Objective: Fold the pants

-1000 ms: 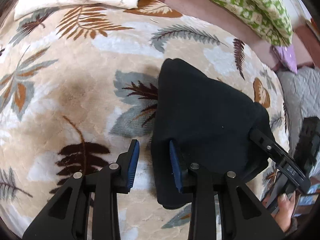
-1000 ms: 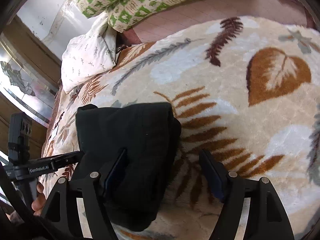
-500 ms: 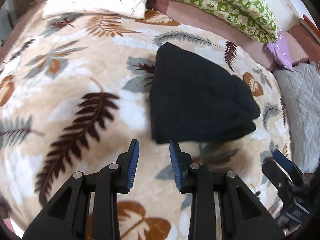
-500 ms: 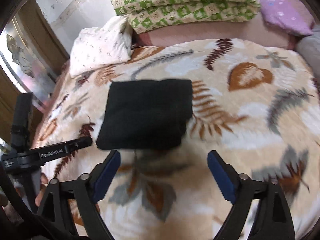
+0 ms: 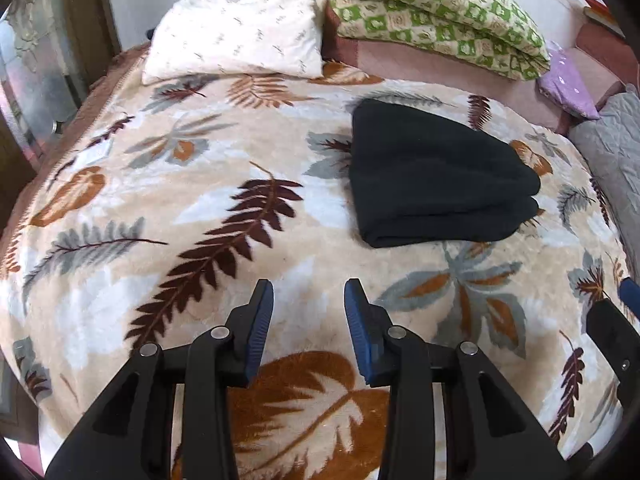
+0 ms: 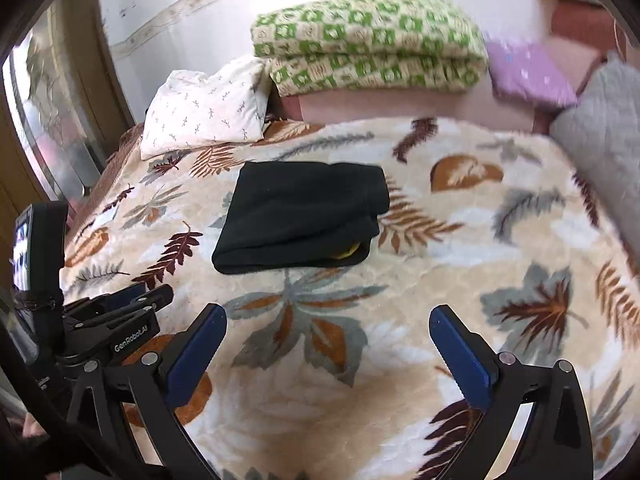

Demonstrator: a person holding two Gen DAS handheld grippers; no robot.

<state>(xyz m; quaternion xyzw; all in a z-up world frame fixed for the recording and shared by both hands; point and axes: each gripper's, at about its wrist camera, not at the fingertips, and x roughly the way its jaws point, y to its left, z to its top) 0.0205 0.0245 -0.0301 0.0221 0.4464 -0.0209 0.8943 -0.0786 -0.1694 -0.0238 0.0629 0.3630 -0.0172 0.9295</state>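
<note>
The black pants (image 5: 432, 176) lie folded into a compact rectangle on the leaf-patterned blanket (image 5: 208, 208); they also show in the right wrist view (image 6: 300, 220), with a bit of yellow at the lower right fold. My left gripper (image 5: 308, 312) is open and empty, well short of the pants and nearer the bed's front edge. My right gripper (image 6: 328, 340) is open wide and empty, also back from the pants. The left gripper shows at the left in the right wrist view (image 6: 116, 320).
A white pillow (image 5: 240, 36), a folded green-and-cream quilt (image 5: 436, 16), a purple cushion (image 5: 568, 84) and a grey quilted pad (image 5: 612, 148) line the far and right sides of the bed. A wooden cabinet (image 6: 52, 120) stands at the left.
Both grippers have drawn back and up from the folded pants, which stay lying on the blanket. The right gripper has opened wider.
</note>
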